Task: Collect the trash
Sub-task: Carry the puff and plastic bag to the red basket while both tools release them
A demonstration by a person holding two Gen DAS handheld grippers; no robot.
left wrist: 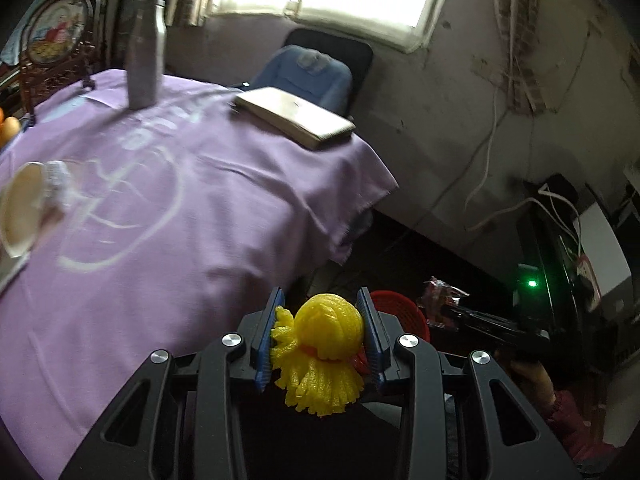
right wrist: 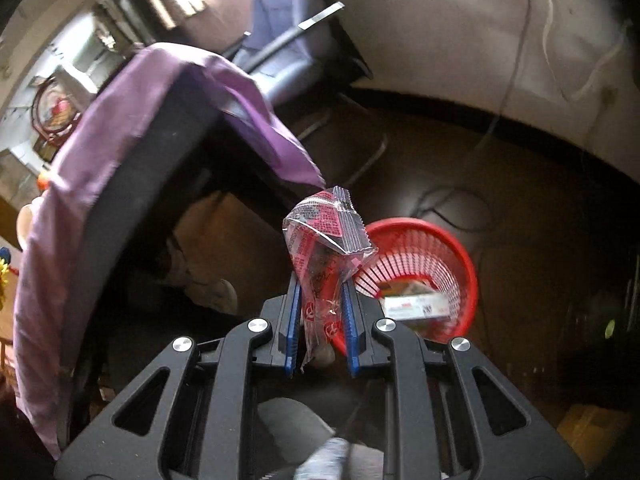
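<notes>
Step in hand: carrying two bits of trash from the desk toward the red basket on the floor, judging by where both grippers pointed.
Doing it well: bring each gripper over the basket's mouth before letting go, not merely near its rim; the wrapper is light and would likely flutter sideways, so a low release seems wise. One hand at a time would keep the grippers from crowding each other (the basket's mouth looked narrow for two).
Left gripper: jaws pinching a yellow foam net, blue pads pressed against both its sides.
Right gripper: jaws closed narrowly on a clear wrapper, which stood up between the pads.
Yellow foam net: bright, bunched into a rounded ball with a frilled, shredded skirt below; a red band circled its waist. It hung past the desk's edge, above the floor.
Wrapper: crinkled clear film with red print, upper end flared and sealed. It sat just short of the basket's near rim.
Basket: slatted red plastic, already holding a flat printed packet.
</notes>
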